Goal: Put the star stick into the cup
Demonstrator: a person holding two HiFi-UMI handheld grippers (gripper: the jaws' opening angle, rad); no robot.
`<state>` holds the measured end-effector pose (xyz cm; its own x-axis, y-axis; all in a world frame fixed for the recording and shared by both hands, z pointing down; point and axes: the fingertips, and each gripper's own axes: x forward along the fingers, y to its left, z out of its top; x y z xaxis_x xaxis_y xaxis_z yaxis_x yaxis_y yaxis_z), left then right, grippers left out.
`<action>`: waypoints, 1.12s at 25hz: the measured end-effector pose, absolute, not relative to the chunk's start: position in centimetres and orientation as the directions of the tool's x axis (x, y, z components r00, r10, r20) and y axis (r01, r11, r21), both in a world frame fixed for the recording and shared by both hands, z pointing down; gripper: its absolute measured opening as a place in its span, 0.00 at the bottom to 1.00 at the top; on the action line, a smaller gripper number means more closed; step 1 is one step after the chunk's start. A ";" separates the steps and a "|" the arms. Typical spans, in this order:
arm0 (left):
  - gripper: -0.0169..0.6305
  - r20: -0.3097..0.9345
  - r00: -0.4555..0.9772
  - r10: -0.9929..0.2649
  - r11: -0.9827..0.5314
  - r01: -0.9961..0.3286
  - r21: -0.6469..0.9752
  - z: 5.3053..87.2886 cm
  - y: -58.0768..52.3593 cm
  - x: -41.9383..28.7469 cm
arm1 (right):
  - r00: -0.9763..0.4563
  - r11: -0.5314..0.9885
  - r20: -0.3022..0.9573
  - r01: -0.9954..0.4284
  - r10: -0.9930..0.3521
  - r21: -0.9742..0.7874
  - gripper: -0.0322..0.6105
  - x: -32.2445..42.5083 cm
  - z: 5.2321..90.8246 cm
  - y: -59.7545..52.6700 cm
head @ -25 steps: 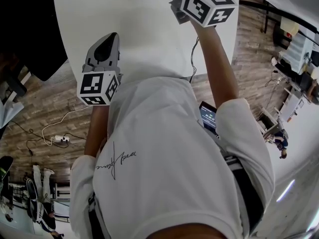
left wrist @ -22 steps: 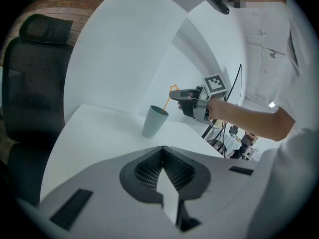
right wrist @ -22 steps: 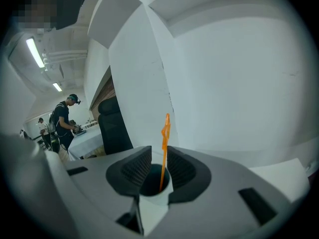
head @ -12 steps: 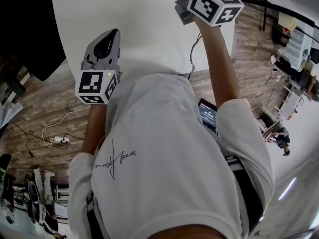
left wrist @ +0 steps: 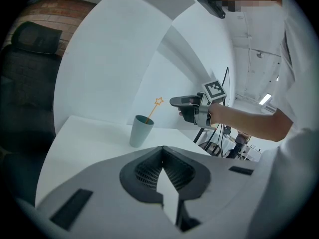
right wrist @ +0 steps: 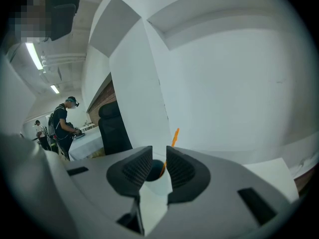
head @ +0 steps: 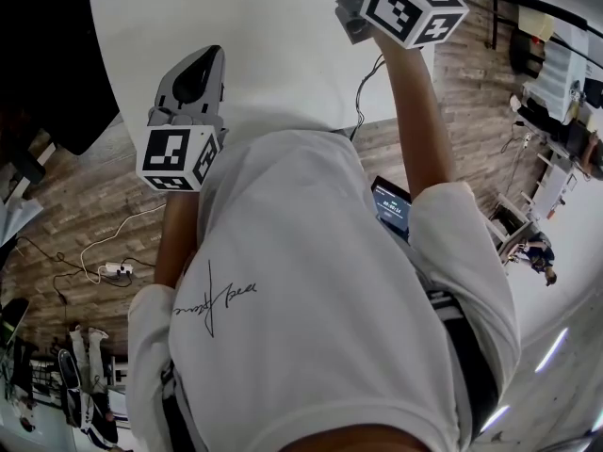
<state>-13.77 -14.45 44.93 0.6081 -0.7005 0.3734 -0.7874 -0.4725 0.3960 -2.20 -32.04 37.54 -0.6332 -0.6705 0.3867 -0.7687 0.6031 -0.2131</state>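
Observation:
A teal cup (left wrist: pixel 141 131) stands on the white table (left wrist: pixel 79 138). The orange star stick (left wrist: pixel 159 101) leans inside it, star end up. My right gripper (left wrist: pixel 173 102) hovers level with the star, just to its right and apart from it. Its jaws are open by a narrow gap with nothing between them. Through that gap the right gripper view shows the cup mouth (right wrist: pixel 156 166) and the stick (right wrist: pixel 175 136) beyond. My left gripper (left wrist: pixel 162 151) is shut and empty, low over the near table edge and pointing at the cup. The head view shows neither cup nor stick.
A black office chair (left wrist: pixel 30 83) stands at the table's far left side. White partition walls (right wrist: pixel 224 83) back the table. Cables (head: pixel 104 252) lie on the wooden floor. Another person (right wrist: pixel 62 123) works at a distant table.
My right gripper has drifted slightly right and up in the head view. The left gripper has hardly moved.

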 end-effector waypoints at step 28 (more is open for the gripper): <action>0.04 0.321 0.590 -0.741 -0.486 -0.801 0.349 41.7 -12.6 -13.3 | -0.610 0.583 0.343 -0.790 -0.714 -0.193 0.17 2.0 34.7 -25.2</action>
<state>-13.29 -12.64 41.70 0.5896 -0.7413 0.3207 -0.8011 -0.4862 0.3490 1.95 -25.23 34.67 -0.6104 -0.7139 0.3432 -0.7896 0.5825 -0.1926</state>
